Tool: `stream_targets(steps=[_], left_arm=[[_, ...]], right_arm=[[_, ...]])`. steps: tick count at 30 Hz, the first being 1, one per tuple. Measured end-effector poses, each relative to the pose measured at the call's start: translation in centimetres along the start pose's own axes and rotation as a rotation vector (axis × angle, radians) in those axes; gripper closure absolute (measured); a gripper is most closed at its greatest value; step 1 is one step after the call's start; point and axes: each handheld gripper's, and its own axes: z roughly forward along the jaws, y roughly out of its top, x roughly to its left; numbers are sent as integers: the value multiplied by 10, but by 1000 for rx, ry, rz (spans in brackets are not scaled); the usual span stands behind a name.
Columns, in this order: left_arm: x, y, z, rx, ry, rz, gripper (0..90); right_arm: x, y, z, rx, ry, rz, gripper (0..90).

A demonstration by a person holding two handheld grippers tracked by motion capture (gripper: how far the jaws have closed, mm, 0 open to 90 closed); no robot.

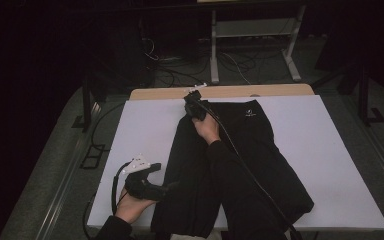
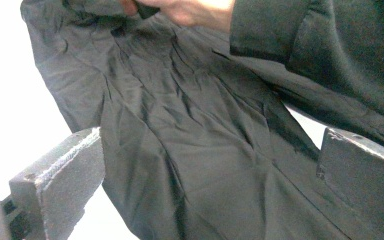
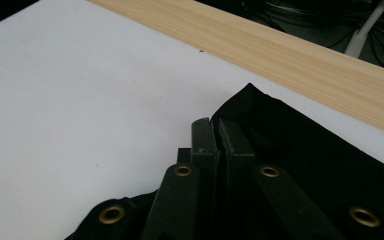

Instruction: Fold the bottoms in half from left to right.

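Observation:
A black garment (image 1: 250,165) lies spread on the white table (image 1: 330,150), with a small white logo near its far edge. My right gripper (image 1: 194,98) is at the garment's far left corner, held by a hand in a black sleeve. In the right gripper view its jaws (image 3: 214,131) stand pressed together on the edge of the black cloth (image 3: 300,145). My left gripper (image 1: 170,186) rests by the garment's near left side. Its jaws (image 2: 210,170) stand wide open, with wrinkled black fabric (image 2: 190,125) lying flat beyond them.
A strip of pale wood (image 1: 230,92) runs along the table's far edge (image 3: 300,55). Beyond it, a metal shelf frame (image 1: 252,30) and loose cables sit on the dark floor. Bare white tabletop lies left and right of the garment.

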Motion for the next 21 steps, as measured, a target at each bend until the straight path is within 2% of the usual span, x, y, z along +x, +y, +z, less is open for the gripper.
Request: stream_targets(steps=[9, 21], left_arm=[[-4, -5, -6, 38, -4, -2, 0], [0, -15, -13, 112, -8, -3, 0]], right_arm=[[0, 0, -8, -14, -3, -4, 854], [0, -4, -12, -15, -1, -2, 854]])
